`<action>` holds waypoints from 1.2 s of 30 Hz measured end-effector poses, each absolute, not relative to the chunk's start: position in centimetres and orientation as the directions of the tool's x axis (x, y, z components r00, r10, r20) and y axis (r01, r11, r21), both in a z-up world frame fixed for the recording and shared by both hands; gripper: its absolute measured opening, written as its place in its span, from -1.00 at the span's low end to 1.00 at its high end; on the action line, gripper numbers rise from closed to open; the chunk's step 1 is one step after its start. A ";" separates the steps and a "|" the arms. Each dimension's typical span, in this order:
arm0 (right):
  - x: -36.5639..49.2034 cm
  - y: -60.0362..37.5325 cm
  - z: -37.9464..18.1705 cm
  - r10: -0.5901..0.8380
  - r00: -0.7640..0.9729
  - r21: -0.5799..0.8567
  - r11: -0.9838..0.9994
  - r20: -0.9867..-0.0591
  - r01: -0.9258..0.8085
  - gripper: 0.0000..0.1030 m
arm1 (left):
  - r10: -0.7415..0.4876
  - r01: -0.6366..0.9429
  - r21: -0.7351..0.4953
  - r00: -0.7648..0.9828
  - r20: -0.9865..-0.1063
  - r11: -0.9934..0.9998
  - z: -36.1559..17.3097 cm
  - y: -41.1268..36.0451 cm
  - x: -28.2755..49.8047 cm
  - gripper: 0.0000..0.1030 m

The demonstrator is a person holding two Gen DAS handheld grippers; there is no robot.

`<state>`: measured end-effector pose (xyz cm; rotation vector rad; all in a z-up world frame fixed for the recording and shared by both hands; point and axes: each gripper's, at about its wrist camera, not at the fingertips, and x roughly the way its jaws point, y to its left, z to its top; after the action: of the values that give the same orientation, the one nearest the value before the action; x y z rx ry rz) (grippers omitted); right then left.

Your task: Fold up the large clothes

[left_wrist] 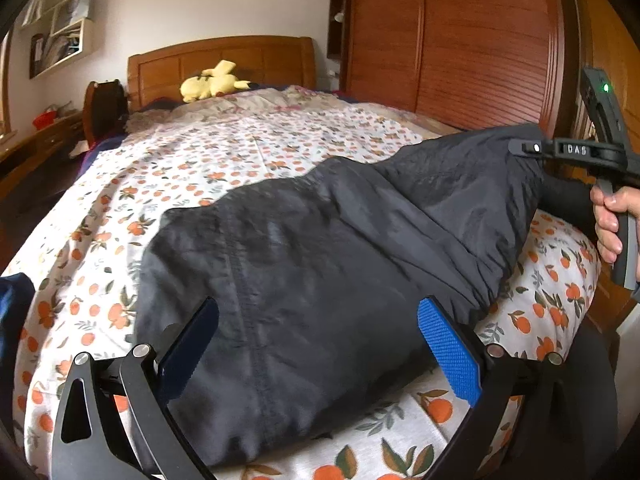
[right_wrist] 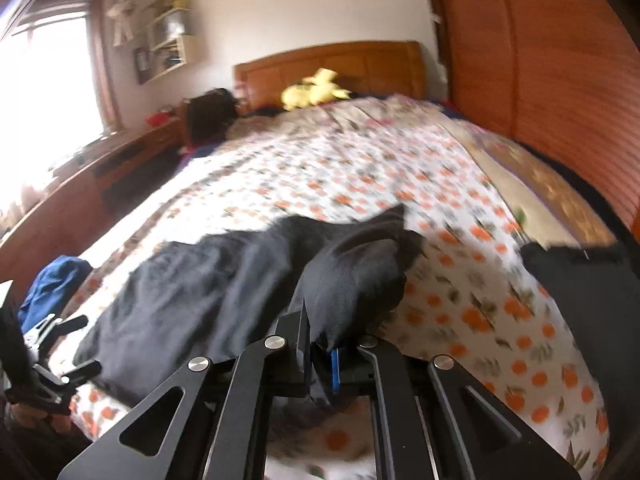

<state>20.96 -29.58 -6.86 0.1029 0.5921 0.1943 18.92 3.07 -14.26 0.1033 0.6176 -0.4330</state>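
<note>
Pinching soft, slippery jacket [left_wrist: 304, 264] edge inside clenched right claw [right_wrist: 320, 356], lifting; left claw [left_wrist: 318, 344] gaping wide over nearer hem.

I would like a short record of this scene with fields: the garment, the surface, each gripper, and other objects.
garment: dark grey jacket, lying on the bed, its right part lifted
surface: bed sheet with orange fruit print
left gripper: jaws open, one on each side of the near edge of the jacket
right gripper: jaws shut on a fold of the jacket, holding it above the sheet
other objects: yellow plush toy by the wooden headboard; blue cloth at the left edge of the bed
</note>
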 end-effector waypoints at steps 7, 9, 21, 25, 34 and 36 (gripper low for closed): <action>23.0 -20.4 -3.7 0.341 0.787 0.100 0.935 -0.514 -0.339 -0.91 | -0.341 0.388 -0.041 0.749 -0.568 0.921 -13.6 5.3 18.6 0.95; 23.2 -17.5 -3.6 0.383 0.766 0.092 0.914 -0.516 -0.395 -0.91 | -0.334 0.380 -0.040 0.753 -0.567 0.924 -13.6 5.7 18.6 0.95; 24.4 -9.9 -7.8 0.465 0.625 0.115 0.849 -0.627 -0.516 -0.88 | -0.305 0.339 -0.049 0.761 -0.573 0.939 -14.0 8.3 18.7 0.95; 24.5 -10.0 -7.6 0.479 0.610 0.134 0.842 -0.631 -0.522 -0.74 | -0.300 0.334 -0.049 0.760 -0.577 0.941 -14.1 8.6 18.9 0.95; 21.3 -13.1 -5.4 0.478 0.661 0.127 0.853 -0.579 -0.506 -0.08 | -0.305 0.343 -0.043 0.763 -0.570 0.938 -13.8 7.8 19.0 0.95; 20.8 -14.2 -5.5 0.456 0.676 0.110 0.865 -0.579 -0.490 -0.08 | -0.306 0.344 -0.042 0.764 -0.568 0.938 -13.7 7.6 18.9 0.95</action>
<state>20.82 -14.19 -5.51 -0.0552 0.6353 0.5320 18.94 7.63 -13.74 0.0664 0.6062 -0.3535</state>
